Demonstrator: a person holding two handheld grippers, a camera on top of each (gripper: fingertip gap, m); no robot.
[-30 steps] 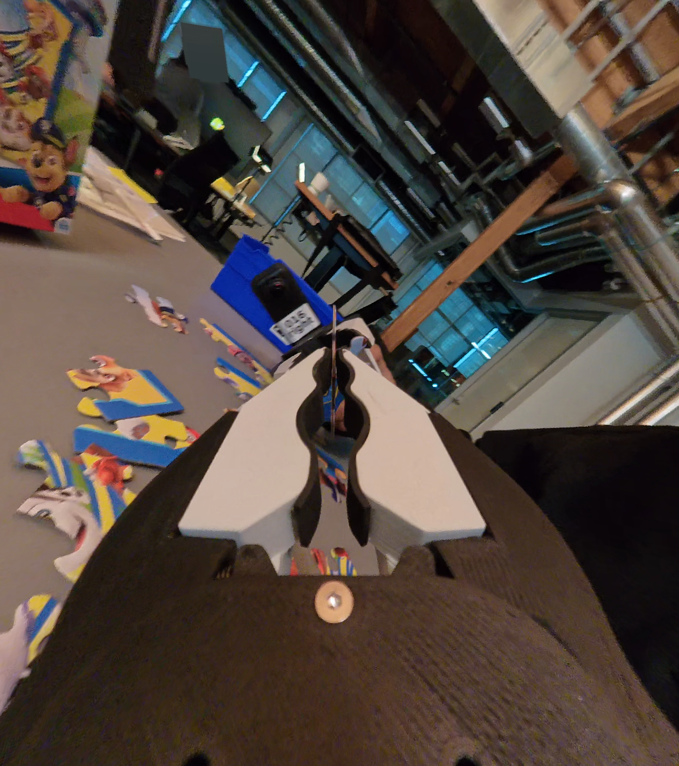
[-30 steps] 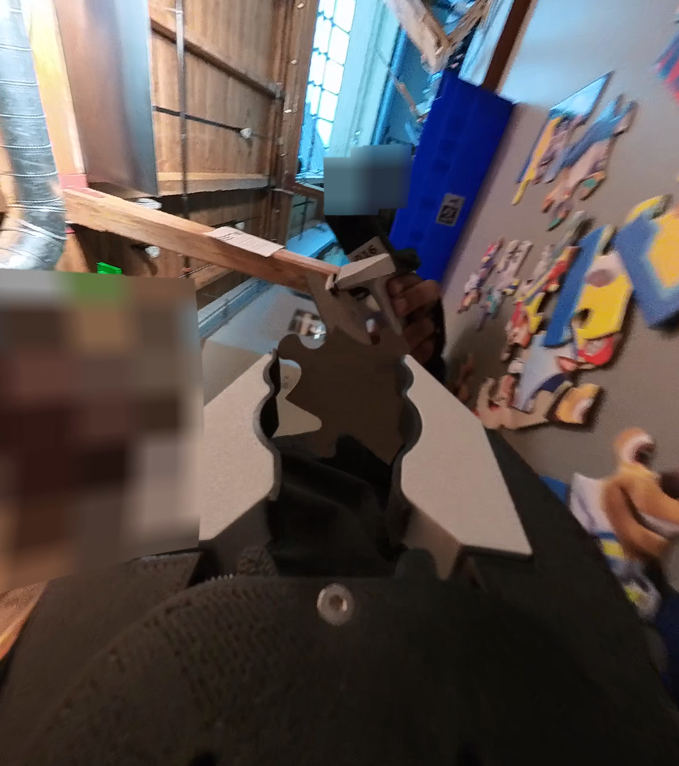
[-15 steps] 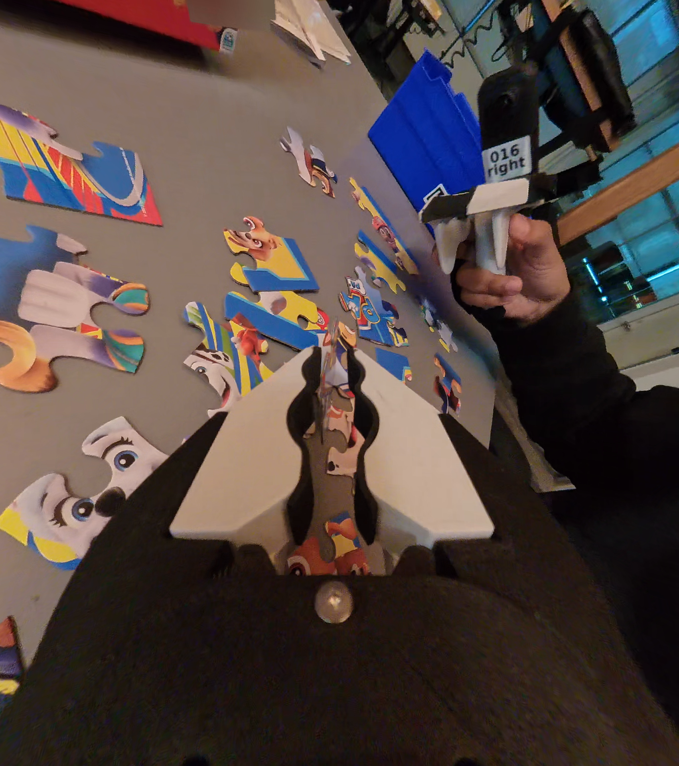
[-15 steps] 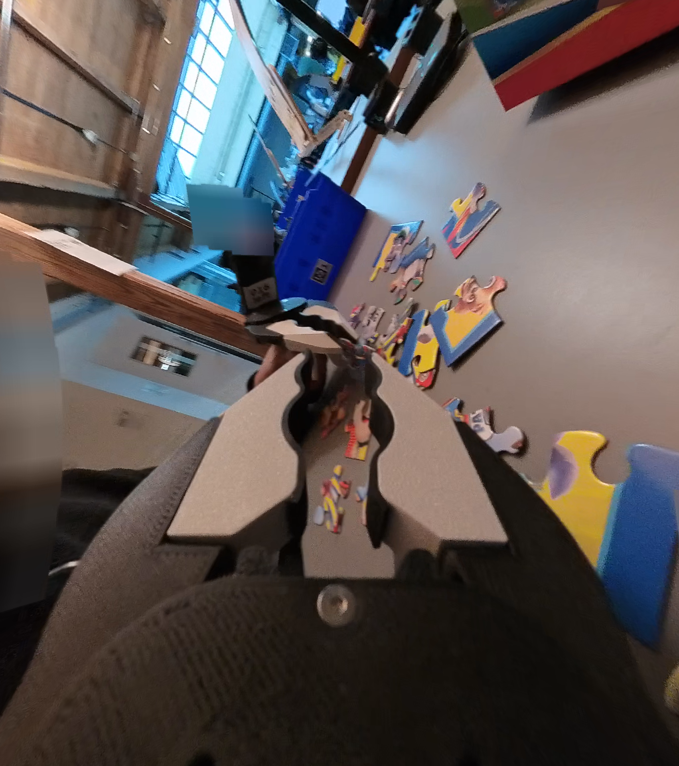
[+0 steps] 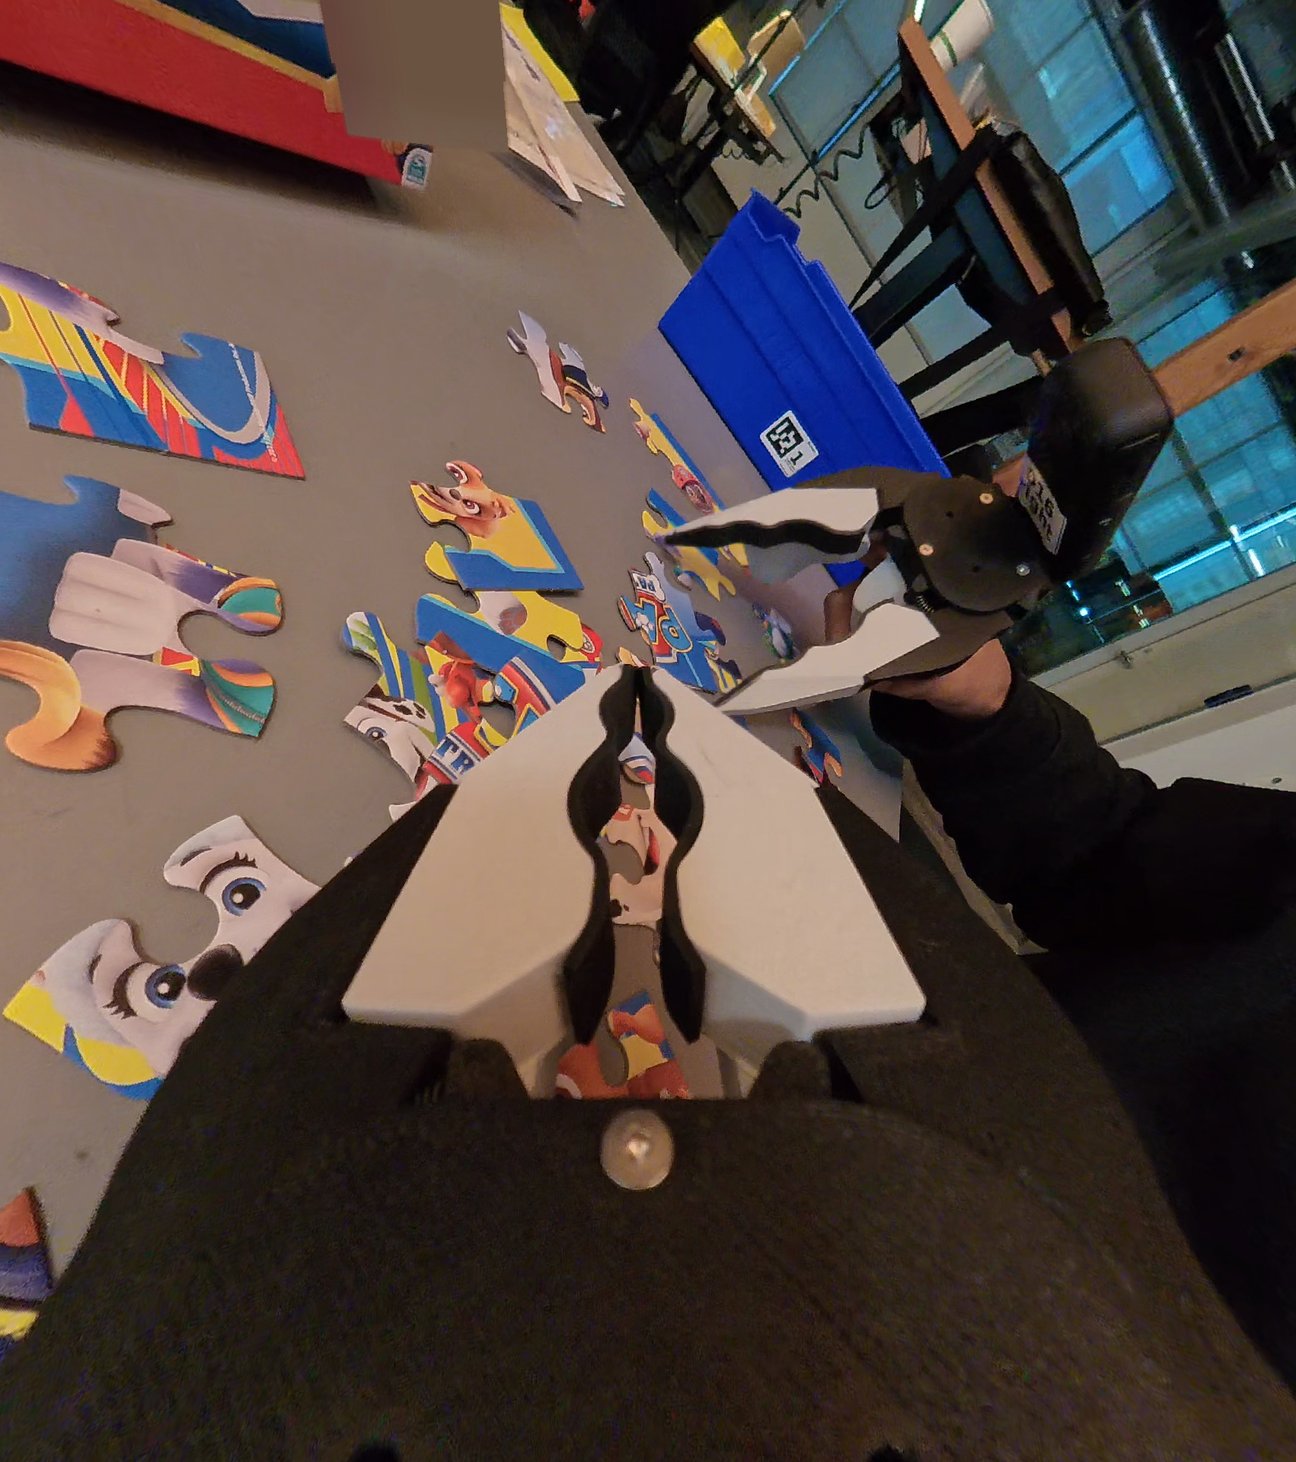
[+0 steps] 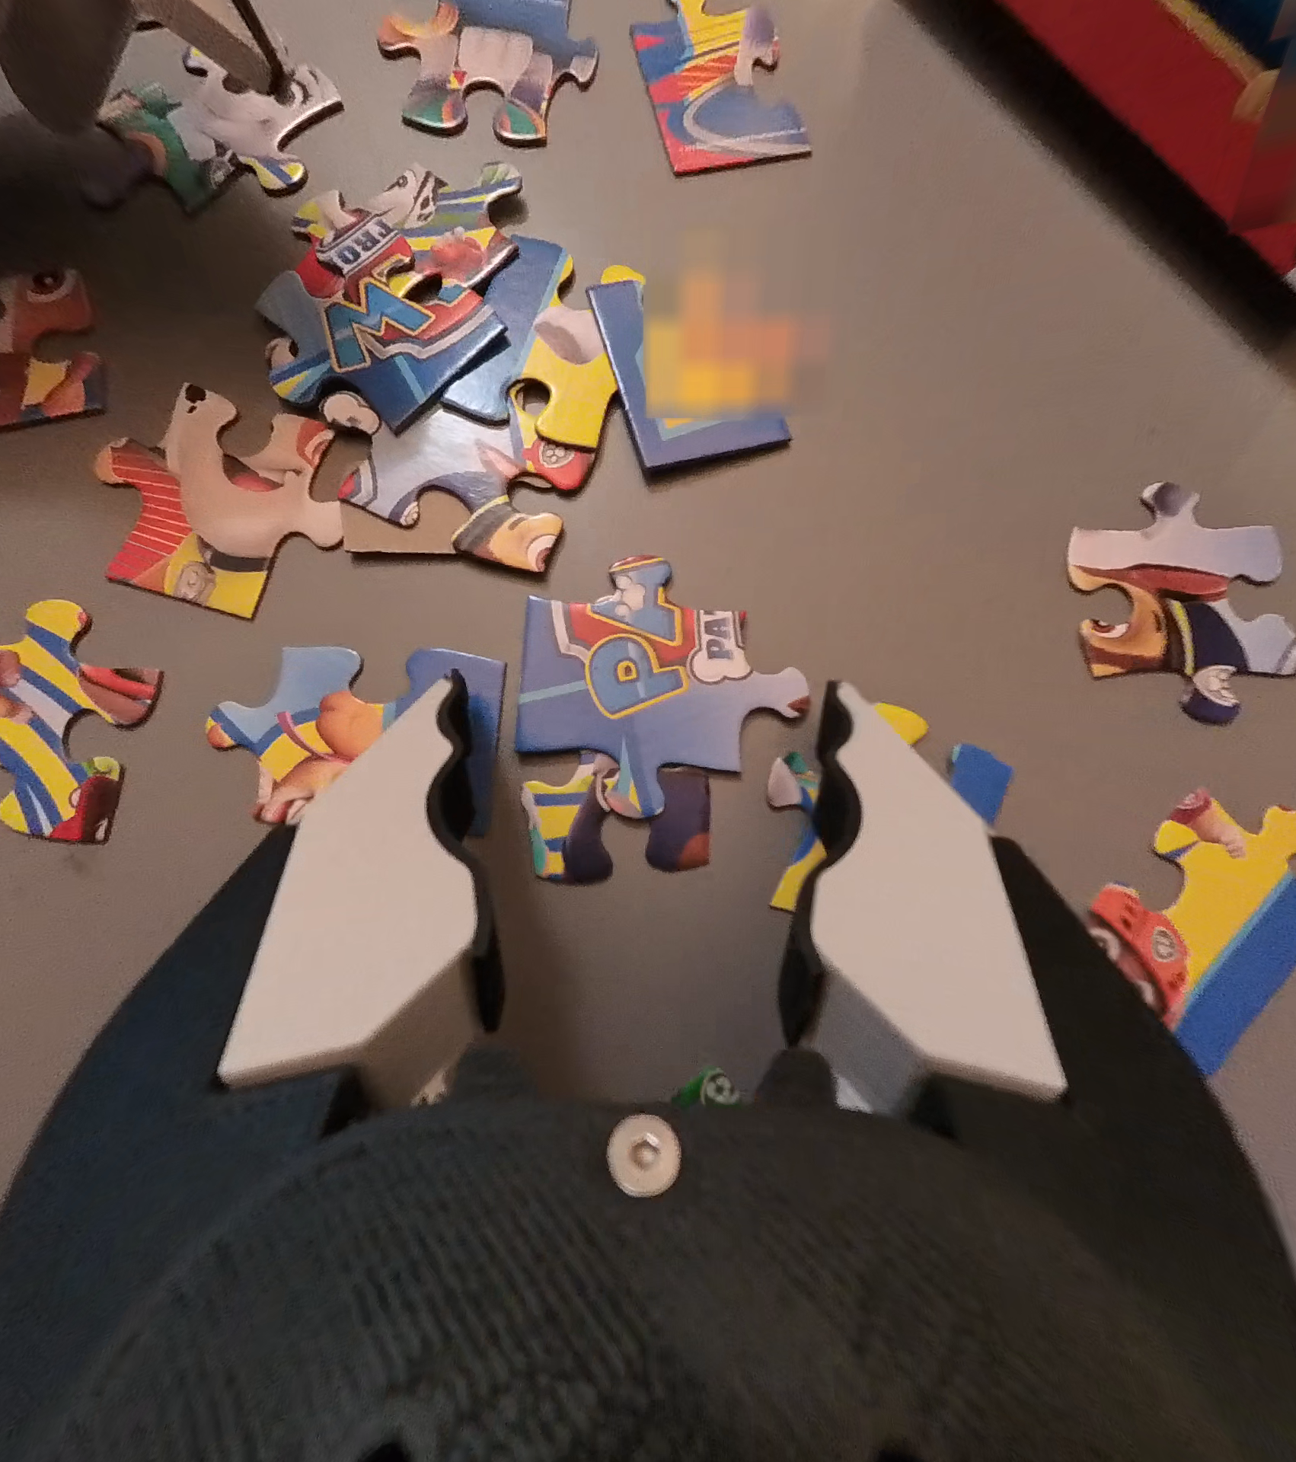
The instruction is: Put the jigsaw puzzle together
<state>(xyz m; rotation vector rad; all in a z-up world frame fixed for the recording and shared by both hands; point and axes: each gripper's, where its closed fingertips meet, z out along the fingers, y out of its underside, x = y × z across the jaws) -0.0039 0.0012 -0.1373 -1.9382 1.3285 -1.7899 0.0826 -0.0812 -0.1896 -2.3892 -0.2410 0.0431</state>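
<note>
The left gripper (image 5: 635,672) has its tips pressed together with nothing visible between them, and its black body blocks out the pieces lying directly beneath, so only slivers of colour show through the slot between the fingers. The right gripper (image 6: 641,696) is spread wide above the grey table (image 6: 945,443), both fingers apart from the blue lettered puzzle piece (image 6: 629,696) that lies flat between them. That piece partly covers a darker piece (image 6: 629,831) on its near side. Left of the blue lettered piece, a yellow and blue piece (image 6: 297,728) is half hidden by the left finger; on the right another piece (image 6: 803,823) is cut off behind the right finger. Beyond the blue lettered piece a heap of overlapping pieces (image 6: 407,340) is hard to sort out. Bare table opens up to the right of it, towards the red box (image 6: 1151,119) at the far edge. A blue bin (image 5: 787,364) stands at the table's edge.
</note>
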